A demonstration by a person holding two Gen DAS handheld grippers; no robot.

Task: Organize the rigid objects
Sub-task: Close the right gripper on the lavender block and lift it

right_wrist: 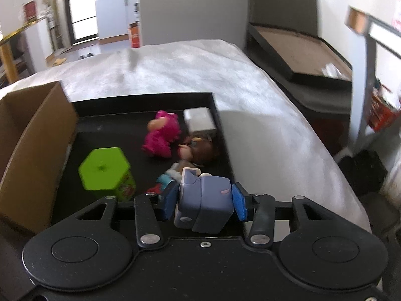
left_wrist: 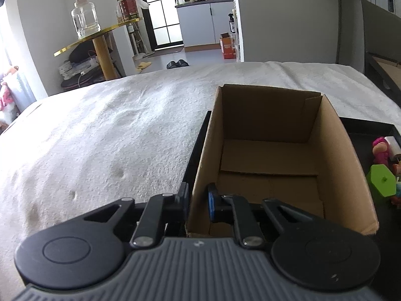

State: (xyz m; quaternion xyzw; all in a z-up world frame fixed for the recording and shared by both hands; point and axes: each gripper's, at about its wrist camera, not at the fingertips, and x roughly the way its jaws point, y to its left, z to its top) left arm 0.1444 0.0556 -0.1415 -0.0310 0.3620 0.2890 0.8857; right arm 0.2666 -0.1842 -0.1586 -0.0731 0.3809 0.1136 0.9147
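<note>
An open cardboard box (left_wrist: 333, 150) with nothing inside stands in a black tray (right_wrist: 140, 100) on a white bedspread. My left gripper (left_wrist: 198, 200) is shut on the box's near left wall, one finger outside and the blue pad inside. In the right wrist view the box (right_wrist: 32, 135) is at the left. Beside it in the tray lie a green hexagonal box (right_wrist: 105, 168), a pink figure (right_wrist: 163, 135), a white cube (right_wrist: 199, 120) and a brown-haired figure (right_wrist: 200, 150). My right gripper (right_wrist: 204, 204) is shut on a blue-grey blocky toy (right_wrist: 210, 208), with a blue pad against each side.
The white bedspread (left_wrist: 100, 138) stretches wide to the left of the tray. A gold side table (left_wrist: 100, 31) with a glass jar (left_wrist: 84, 20) stands beyond the bed's left corner. A dark bench holding a framed board (right_wrist: 300, 50) runs along the bed's right side.
</note>
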